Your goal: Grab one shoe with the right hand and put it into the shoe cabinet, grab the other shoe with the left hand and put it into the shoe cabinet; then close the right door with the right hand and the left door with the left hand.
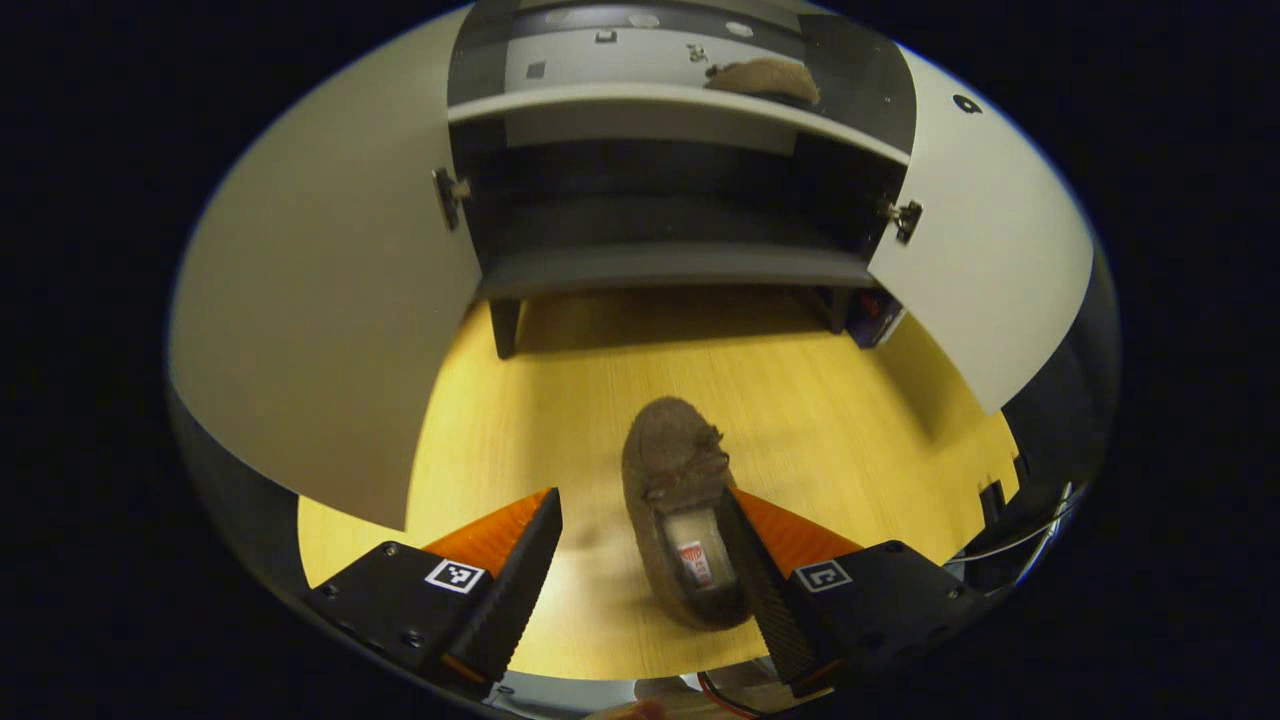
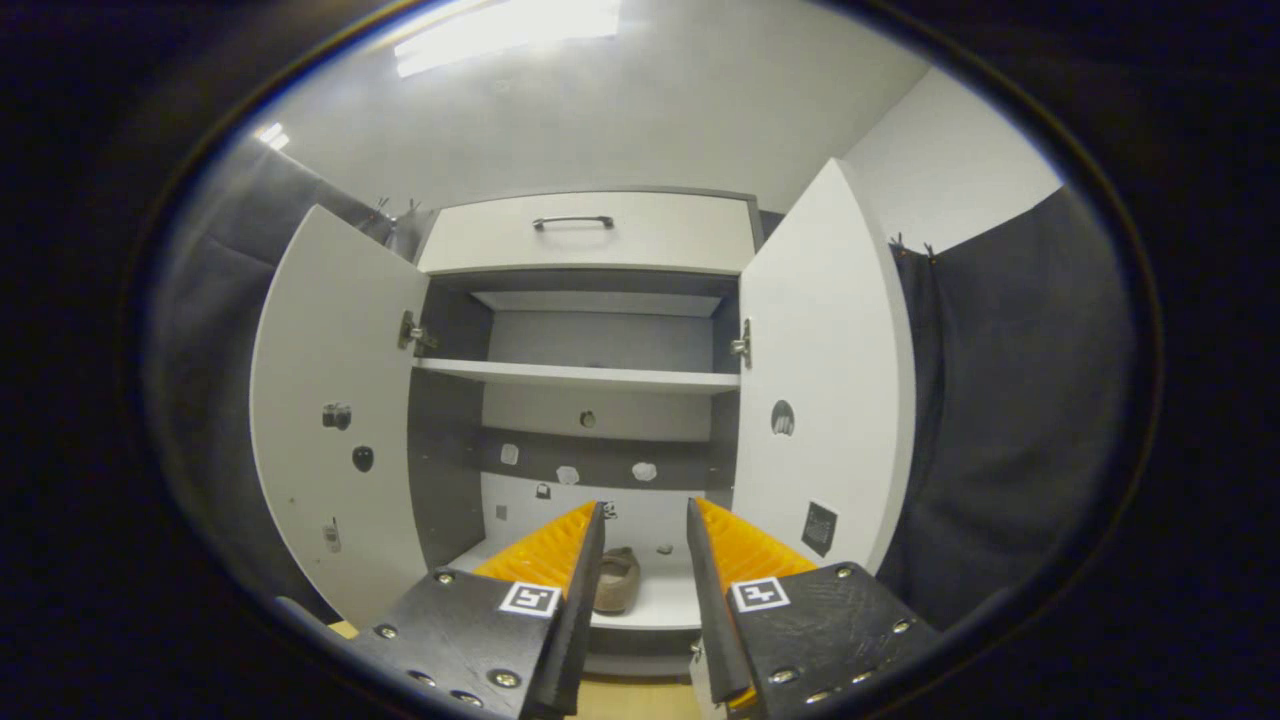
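Note:
A brown slipper-like shoe (image 1: 678, 500) lies on the yellow wooden floor (image 1: 820, 400), toe pointing towards the shoe cabinet (image 1: 670, 265). My left gripper (image 1: 638, 495) is open low over it. The shoe sits between the fingers, close against the right one, with a wide gap to the left one. A second brown shoe (image 1: 765, 80) rests on a white shelf inside the cabinet; in the right gripper view this shoe (image 2: 615, 580) shows beyond the fingers on the lower shelf. My right gripper (image 2: 644, 507) is open and holds nothing, facing the cabinet from a short way off.
Both white doors stand wide open: the left door (image 1: 310, 300) and right door (image 1: 985, 270), also the left door (image 2: 335, 420) and right door (image 2: 820, 400). A drawer with a dark handle (image 2: 572, 221) tops the cabinet. Dark cloth (image 2: 1010, 420) hangs at the right.

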`<state>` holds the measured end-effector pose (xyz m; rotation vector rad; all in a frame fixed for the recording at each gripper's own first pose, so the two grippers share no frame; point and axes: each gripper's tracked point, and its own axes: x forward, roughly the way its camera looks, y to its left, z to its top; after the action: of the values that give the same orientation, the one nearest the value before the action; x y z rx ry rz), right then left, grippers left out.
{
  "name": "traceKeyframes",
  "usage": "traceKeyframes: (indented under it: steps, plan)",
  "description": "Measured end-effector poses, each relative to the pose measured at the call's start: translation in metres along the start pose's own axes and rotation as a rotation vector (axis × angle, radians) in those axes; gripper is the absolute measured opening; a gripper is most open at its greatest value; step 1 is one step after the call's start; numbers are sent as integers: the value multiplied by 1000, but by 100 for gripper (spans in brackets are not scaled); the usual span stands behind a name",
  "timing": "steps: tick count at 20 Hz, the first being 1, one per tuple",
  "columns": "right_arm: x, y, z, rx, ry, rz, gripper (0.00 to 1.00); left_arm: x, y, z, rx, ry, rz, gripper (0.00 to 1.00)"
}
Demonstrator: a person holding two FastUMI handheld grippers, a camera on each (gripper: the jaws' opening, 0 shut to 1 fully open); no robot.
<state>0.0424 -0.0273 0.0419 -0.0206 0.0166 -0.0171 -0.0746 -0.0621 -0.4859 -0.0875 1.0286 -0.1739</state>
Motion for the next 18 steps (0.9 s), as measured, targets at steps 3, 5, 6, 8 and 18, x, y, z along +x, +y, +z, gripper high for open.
traceKeyframes:
  steps: [3, 5, 6, 8, 18]
  plan:
    - [-3, -16, 0, -17, 0, -40, 43, 27, 0, -26, -51, 94, -27, 96]
    - [-4, -24, -1, -32, 7, -61, 44, 36, 4, -36, -71, 139, -39, 94]
    - [-5, -26, -2, -38, 9, -68, 48, 41, 5, -39, -81, 156, -50, 94]
    - [-4, -31, -3, -47, 11, -82, 48, 47, 4, -43, -105, 179, -62, 77]
    - [-4, -41, 0, -66, -3, -127, 47, 57, 3, -50, -185, 276, -14, 2]
